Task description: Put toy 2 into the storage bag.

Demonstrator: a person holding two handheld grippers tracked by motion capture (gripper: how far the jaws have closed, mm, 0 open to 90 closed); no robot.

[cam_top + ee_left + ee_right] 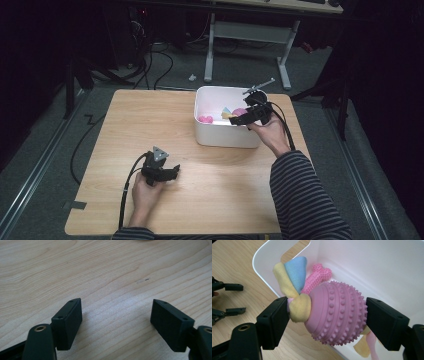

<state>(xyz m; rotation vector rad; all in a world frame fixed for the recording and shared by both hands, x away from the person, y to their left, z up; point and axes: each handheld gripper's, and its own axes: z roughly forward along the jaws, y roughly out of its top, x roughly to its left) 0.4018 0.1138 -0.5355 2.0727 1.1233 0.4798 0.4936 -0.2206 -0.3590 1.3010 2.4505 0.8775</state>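
Your left hand-held gripper (pixel 172 172) rests low on the bare tabletop (pixel 220 170), its jaws wide apart with nothing between them. Off to its right, your right hand-held gripper (pixel 239 119) reaches into the white bin (pixel 225 135). Between its jaws sits a pink bumpy ball toy (pixel 337 313) with yellow and blue cloth (pixel 293 285) tied to it. The left jaw touches the cloth knot; the right jaw is right by the ball. Behind the ball lies a pink bumpy bone (pixel 318 275).

One bin (pixel 220 134), two pink toys (pixel 337 312).
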